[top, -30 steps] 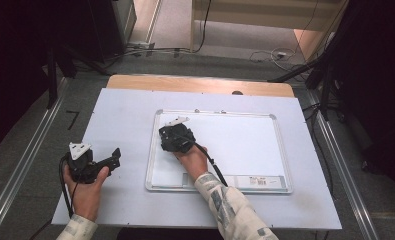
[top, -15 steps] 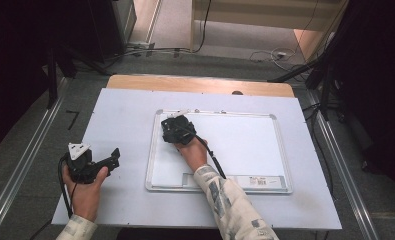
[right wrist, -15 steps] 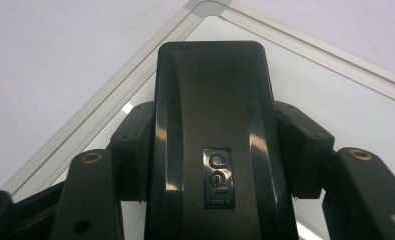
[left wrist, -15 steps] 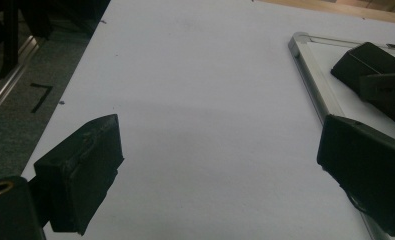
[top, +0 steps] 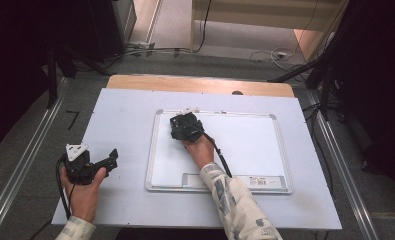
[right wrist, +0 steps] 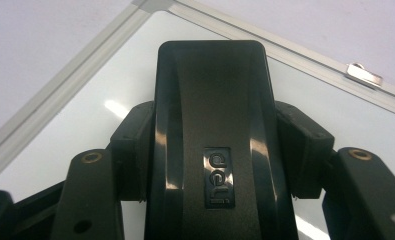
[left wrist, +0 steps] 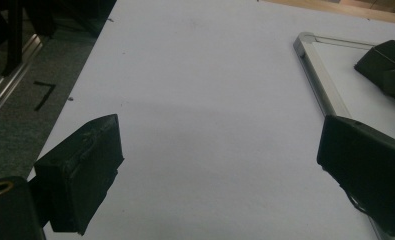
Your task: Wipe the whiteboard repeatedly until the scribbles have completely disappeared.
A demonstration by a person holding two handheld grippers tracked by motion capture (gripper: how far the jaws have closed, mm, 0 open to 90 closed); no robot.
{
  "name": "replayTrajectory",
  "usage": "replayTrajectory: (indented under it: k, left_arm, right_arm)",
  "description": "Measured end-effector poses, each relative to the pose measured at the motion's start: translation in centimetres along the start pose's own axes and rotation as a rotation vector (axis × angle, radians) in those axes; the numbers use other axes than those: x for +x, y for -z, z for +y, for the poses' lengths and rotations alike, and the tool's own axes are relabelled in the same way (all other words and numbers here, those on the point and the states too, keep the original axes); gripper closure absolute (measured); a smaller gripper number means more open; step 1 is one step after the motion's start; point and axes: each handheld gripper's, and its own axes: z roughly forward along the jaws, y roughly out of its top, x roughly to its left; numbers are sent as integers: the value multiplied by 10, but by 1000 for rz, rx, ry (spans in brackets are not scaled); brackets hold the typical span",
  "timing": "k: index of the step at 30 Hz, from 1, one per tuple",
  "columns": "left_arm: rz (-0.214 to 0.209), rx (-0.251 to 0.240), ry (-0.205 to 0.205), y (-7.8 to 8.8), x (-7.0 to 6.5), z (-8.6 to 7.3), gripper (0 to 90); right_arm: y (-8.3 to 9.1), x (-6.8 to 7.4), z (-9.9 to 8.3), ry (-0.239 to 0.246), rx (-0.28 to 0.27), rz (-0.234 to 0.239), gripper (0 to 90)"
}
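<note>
Gripping a black eraser between its jaws, the right gripper presses it flat on a whiteboard, close to the board's far left corner. The board lies on the right half of the pale tabletop, its long edges parallel to the near edge. In the right gripper view the eraser is a smooth, glossy plastic block with a small embossed logo, and the jaws clamp its two long sides, closed as far as the block allows. The board's silver frame runs just beyond it, and a small metal clip sits on the far rail.

The left gripper rests on the tabletop near the near left corner, well apart from the board. Its jaws stand wide apart with nothing between them; in the left gripper view, bare tabletop lies between the two black pads.

The eraser looks light and rigid, so it should not bend under the squeeze. Its shiny shell is probably slippery, so the grip belongs low on the straight side walls, near the middle of its length, where the pads sit flat. The board surface appears clean and slick, so the eraser should glide easily; the thin board itself may shift if pushed hard.
</note>
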Motion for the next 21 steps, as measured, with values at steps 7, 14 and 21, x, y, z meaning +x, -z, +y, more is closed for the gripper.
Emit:
replayTrajectory:
  k: [7, 14, 21]
  left_arm:
    - [-3, -1, -10, -1, -5, 1, 48]
    - [-8, 0, -17, -2, -8, 1, 48]
    - [-7, -2, -16, -2, -8, 1, 48]
  right_arm:
    - [9, -2, -10, 21, -6, -33, 379]
    - [15, 1, -15, 21, 0, -22, 379]
    - [20, 8, -19, 10, 8, 4, 378]
